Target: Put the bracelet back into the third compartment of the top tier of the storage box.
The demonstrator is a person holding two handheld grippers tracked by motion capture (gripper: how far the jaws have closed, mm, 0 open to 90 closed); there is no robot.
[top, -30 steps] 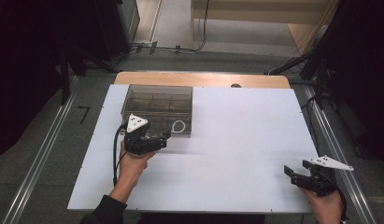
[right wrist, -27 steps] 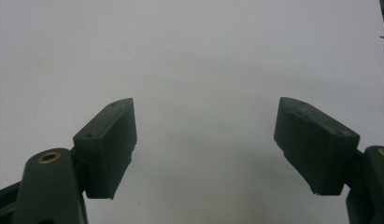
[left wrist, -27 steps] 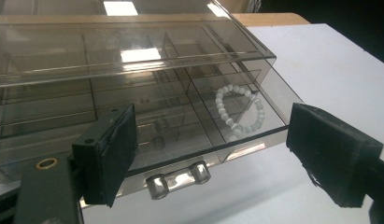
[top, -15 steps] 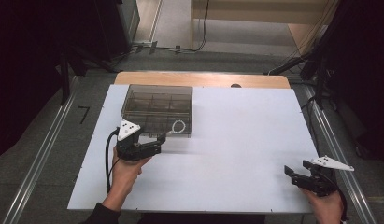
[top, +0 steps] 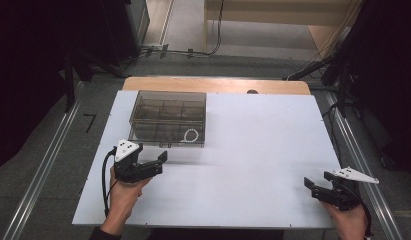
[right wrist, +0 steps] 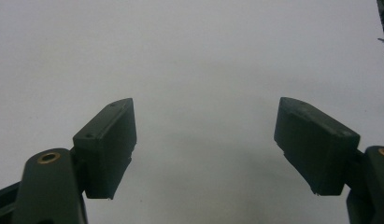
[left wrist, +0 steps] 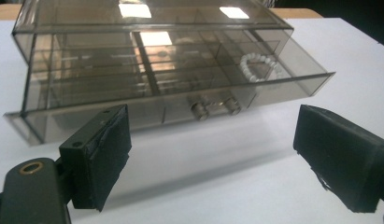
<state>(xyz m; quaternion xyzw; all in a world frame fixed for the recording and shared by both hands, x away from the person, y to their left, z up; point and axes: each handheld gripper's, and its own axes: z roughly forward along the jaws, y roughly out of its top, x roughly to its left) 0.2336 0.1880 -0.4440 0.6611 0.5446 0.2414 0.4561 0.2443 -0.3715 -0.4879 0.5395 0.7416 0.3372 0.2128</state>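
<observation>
Now left gripper hovering low over white table, jaws spread wide, pinching nothing. Smoky clear drawer box sitting just ahead of jaws, lower drawer standing partly pulled out, twin knobs facing tool slightly right of centre. White bead bracelet lying in compartment ahead-right. Box looking light, rigid, slick plastic, likely sliding if pushed; best hold probably on knobs. Bracelet looking light, loose, apt to slip. Right gripper idling well apart, jaws spread, facing bare table.
</observation>
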